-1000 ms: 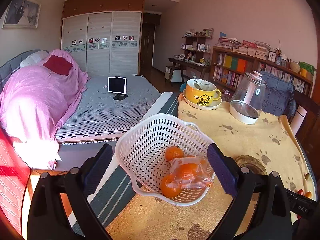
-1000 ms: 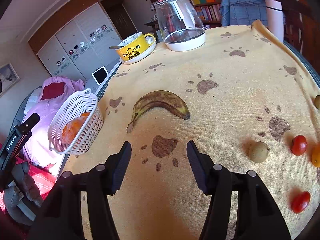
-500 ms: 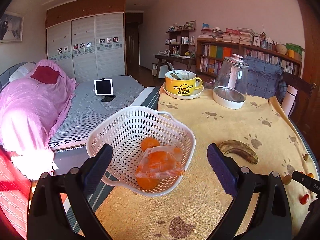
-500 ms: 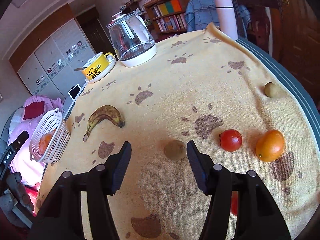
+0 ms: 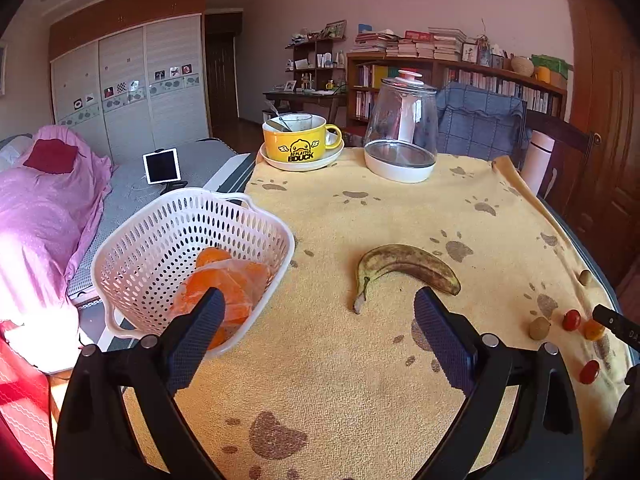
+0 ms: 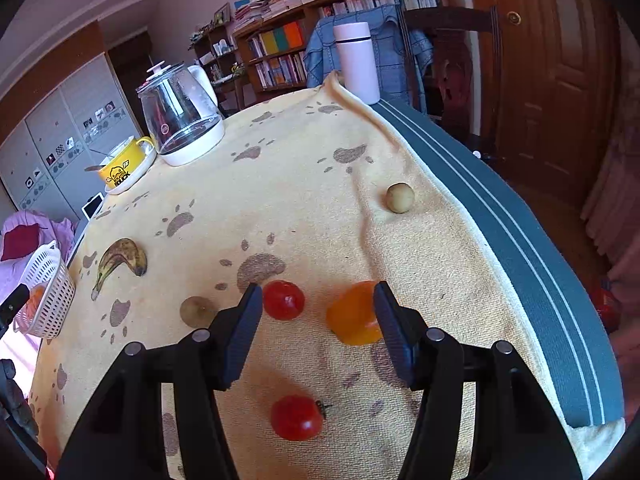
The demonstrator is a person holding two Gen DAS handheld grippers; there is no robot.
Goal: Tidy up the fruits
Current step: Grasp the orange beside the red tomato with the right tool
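Left gripper [image 5: 316, 320]: jaws spread wide and empty, low centre of its frame, aimed between basket and banana; likely waiting while the other side picks.
Right gripper [image 6: 316, 328]: jaws apart, nothing clamped; one pad just beside a red tomato [image 6: 283, 300], the other touching or overlapping the orange fruit [image 6: 354, 314], probably the next pick.
Basket [image 5: 132, 248]: white, perforated, left of the left frame at the cloth's edge; it holds oranges [image 5: 224, 280], some in a clear bag, so it looks like the collecting spot.
Banana [image 5: 404, 266]: spotted, lying flat mid-frame, well apart from the basket.
Other loose fruit: a second tomato [image 6: 297, 418] low between the right fingers, a brown round fruit [image 6: 196, 311] left of them, another [image 6: 400, 197] upper right near the cloth's edge.
Surface: yellow paw-print cloth [image 6: 304, 208] over a striped table, wrinkled at the right edge.
Far end: yellow mug [image 5: 300, 142] on a saucer, glass kettle [image 5: 402, 136], white flask [image 6: 357, 62].
Room: bedroom, pink bed left, wardrobe behind, bookshelves upper right.
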